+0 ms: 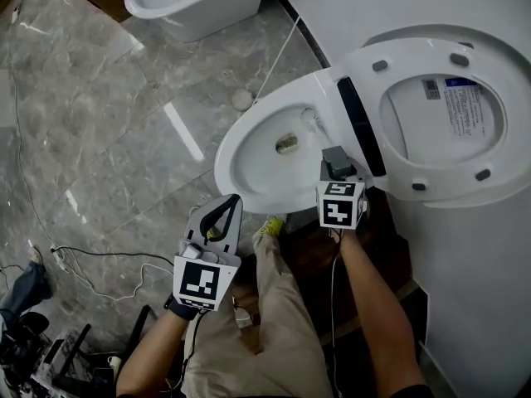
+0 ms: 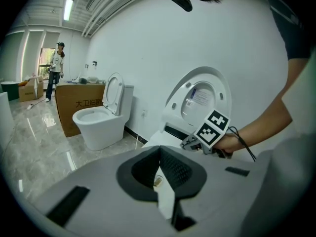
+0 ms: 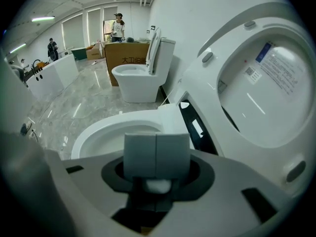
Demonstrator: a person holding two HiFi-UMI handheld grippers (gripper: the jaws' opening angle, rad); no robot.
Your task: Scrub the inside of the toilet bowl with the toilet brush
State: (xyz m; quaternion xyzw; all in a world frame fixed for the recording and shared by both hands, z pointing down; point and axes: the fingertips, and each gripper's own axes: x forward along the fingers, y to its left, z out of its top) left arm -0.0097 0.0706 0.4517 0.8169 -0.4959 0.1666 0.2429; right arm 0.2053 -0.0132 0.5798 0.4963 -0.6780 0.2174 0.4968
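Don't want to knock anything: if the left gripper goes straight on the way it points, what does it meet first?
Most likely the front rim of the toilet bowl, just beyond the left gripper, though depth is hard to judge.

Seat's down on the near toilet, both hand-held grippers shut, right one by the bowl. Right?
No: the seat is up, per the head view. Both the left hand-held gripper and the right hand-held gripper are shut, the right by the bowl.
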